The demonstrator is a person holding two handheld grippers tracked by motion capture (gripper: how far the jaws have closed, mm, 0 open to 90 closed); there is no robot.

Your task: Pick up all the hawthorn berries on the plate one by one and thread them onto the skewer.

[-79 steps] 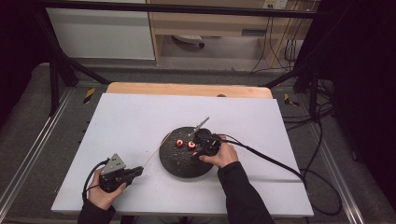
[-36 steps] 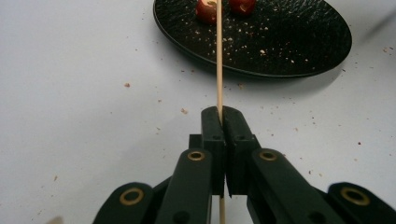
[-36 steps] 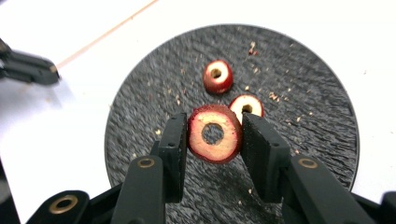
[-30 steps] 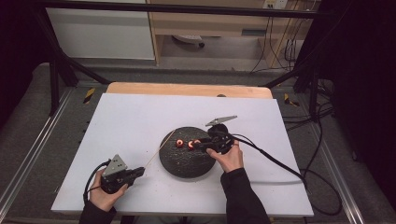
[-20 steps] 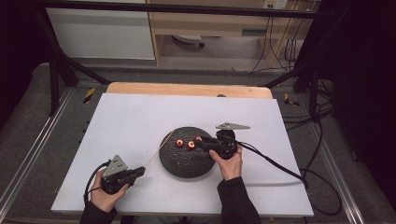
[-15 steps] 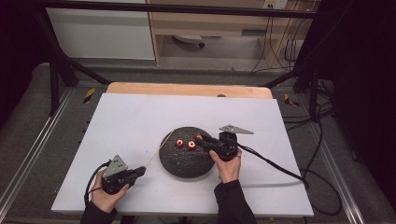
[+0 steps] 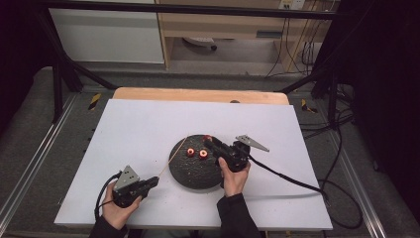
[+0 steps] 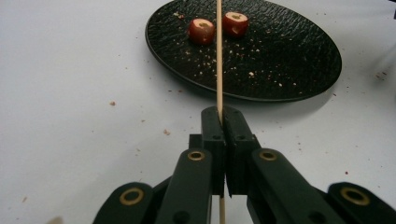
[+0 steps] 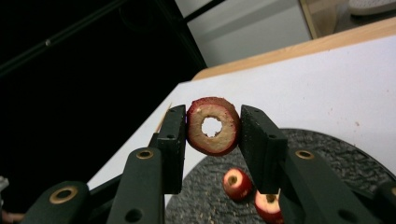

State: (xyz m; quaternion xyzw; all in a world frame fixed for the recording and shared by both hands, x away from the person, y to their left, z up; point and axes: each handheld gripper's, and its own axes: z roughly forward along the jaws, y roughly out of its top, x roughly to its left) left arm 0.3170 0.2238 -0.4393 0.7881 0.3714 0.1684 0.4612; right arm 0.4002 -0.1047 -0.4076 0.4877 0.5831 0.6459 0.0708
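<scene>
A black round plate (image 7: pixel 190 173) (image 8: pixel 289 56) (image 9: pixel 345 149) lies mid-table with two red cored fruit pieces (image 7: pixel 196 153) (image 8: pixel 218 27) (image 9: pixel 250 191) on it. My right gripper (image 7: pixel 208 139) (image 9: pixel 212 126) hovers over the plate's far right edge, shut on a third red fruit ring (image 9: pixel 213 125) with a hole through its middle. Near the front left of the table, my left gripper (image 7: pixel 154 180) (image 8: pixel 224 116) is shut on a thin wooden skewer (image 7: pixel 173 157) (image 8: pixel 218 56) that points toward the plate and the fruit.
The white tabletop (image 7: pixel 138 129) has a wooden strip (image 7: pixel 198 95) along its far edge. Crumbs dot the plate and the table near it. A black cable (image 7: pixel 292 178) trails right from the right gripper. Dark frame bars stand around the table.
The right gripper has lifted the fruit ring off the plate and turned so it points leftward. The left gripper with the skewer has stayed almost still.
</scene>
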